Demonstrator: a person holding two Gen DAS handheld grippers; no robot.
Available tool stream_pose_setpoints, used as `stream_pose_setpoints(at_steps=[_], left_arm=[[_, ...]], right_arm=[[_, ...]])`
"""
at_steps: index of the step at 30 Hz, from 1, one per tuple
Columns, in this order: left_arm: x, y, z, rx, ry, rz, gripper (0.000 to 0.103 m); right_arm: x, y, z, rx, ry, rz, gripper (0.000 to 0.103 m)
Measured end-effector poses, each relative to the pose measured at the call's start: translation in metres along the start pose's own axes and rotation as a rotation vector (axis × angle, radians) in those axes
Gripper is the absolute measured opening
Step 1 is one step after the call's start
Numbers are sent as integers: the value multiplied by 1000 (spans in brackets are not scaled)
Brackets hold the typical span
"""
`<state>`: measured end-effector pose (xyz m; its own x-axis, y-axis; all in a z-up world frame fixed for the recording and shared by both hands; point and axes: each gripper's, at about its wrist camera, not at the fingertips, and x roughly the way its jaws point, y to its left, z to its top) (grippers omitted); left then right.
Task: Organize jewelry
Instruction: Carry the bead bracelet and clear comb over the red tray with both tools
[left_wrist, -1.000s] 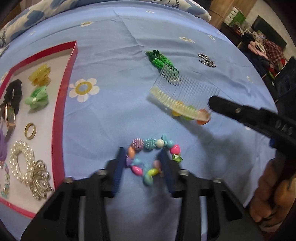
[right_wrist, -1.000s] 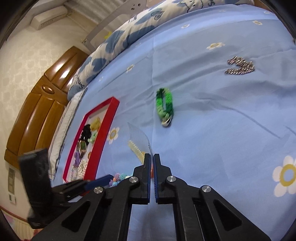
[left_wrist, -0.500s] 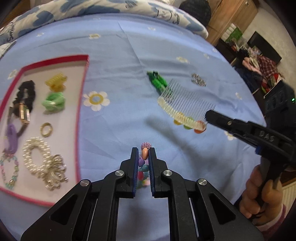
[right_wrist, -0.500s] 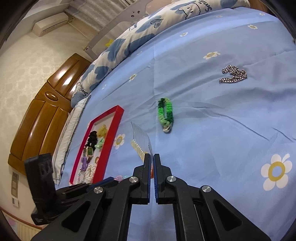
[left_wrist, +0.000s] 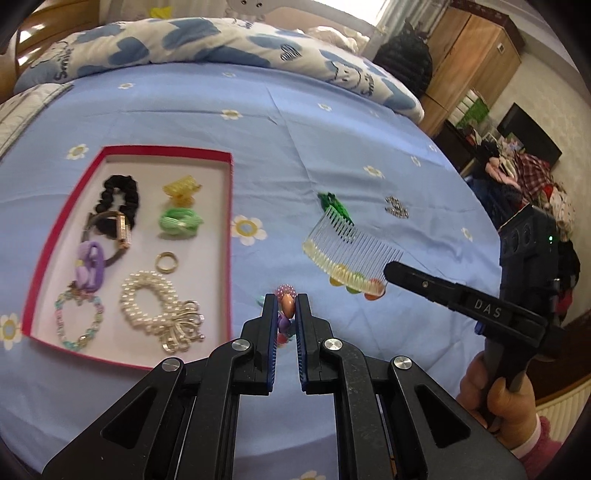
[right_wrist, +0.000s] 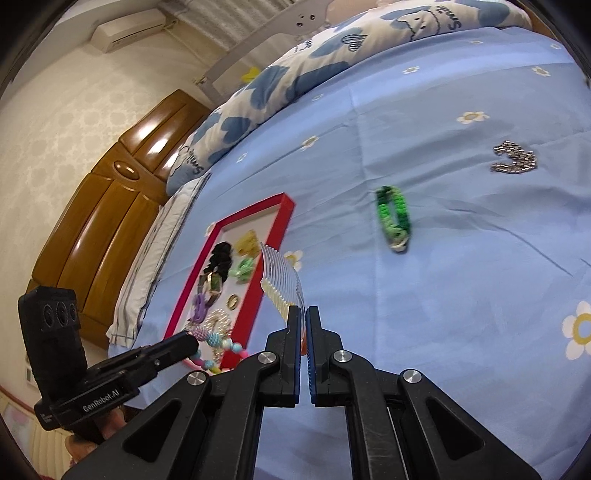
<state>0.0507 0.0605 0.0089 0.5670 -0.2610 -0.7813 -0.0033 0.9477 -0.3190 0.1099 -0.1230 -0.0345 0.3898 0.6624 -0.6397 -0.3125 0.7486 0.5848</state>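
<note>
- The left gripper (left_wrist: 287, 312) is pinching the beaded bracelet (left_wrist: 286, 308) between its fingers, holding it lifted over the blue bedsheet (left_wrist: 295, 140) just right of the red tray (left_wrist: 231, 206).
- In the right wrist view the beaded bracelet (right_wrist: 216, 341) is dangling from the left gripper's tip, in front of the tray's near corner.
- The right gripper (right_wrist: 303, 323) is pressing its fingers together on the end of the clear hair comb (right_wrist: 280, 280), which is sticking out to the left with its teeth pointing away.
- In the left wrist view the hair comb (left_wrist: 351, 254) is showing coloured beads along its spine.
- Lying in the tray are a black scrunchie (left_wrist: 118, 199), a yellow claw clip (left_wrist: 183, 188), a green hair tie (left_wrist: 180, 221), a gold ring (left_wrist: 167, 261), a pearl bracelet (left_wrist: 149, 302) and a watch (left_wrist: 123, 230).
- A green woven bracelet (right_wrist: 393, 218) and a silver chain (right_wrist: 515, 160) are lying apart on the bedsheet, beyond the comb.
</note>
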Motion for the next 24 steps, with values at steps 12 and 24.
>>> stream_pose_setpoints(at_steps=[12,24], left_arm=[[-38,51,2,-92,-82,67,8],[-51,107,0,-195,-114,122,8]], right_arm=[[16,41,-1,-70,33,49,2],[59,85,-8,-149,114,86,2]])
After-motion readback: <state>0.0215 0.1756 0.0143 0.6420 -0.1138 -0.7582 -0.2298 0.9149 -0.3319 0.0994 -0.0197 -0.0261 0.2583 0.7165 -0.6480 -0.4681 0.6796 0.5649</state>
